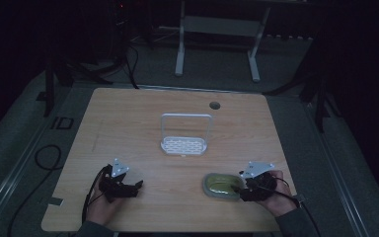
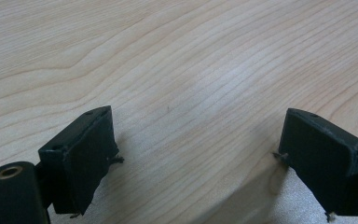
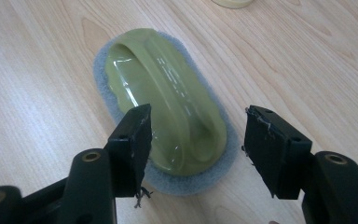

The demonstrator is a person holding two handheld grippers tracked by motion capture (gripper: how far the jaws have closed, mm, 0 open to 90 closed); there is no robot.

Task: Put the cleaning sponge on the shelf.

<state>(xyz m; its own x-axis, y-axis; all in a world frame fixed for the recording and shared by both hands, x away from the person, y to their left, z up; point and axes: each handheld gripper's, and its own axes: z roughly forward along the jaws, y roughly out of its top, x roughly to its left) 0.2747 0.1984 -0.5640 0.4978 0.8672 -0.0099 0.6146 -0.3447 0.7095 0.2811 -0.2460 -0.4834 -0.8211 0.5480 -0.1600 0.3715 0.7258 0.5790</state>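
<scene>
An olive-green scrubber with a ridged handle and a grey pad (image 3: pixel 168 98) lies flat on the wooden table (image 1: pixel 128 123), also seen at the front right as the scrubber (image 1: pixel 221 184). My right gripper (image 3: pixel 196 140) is open, its jaws standing either side of the scrubber's near end without touching it; from above the right gripper (image 1: pixel 244 186) sits at the scrubber's right edge. My left gripper (image 2: pixel 196 154) is open over bare wood, with nothing between its jaws. In the high view the left gripper (image 1: pixel 133 187) rests near the front left.
A white wire-framed rack with a slotted base (image 1: pixel 185 134) stands upright at the table's middle. A round cable hole (image 1: pixel 214 105) sits near the far edge. A pale round object (image 3: pixel 233 3) shows at the top of the right gripper view. Cables trail off the left side.
</scene>
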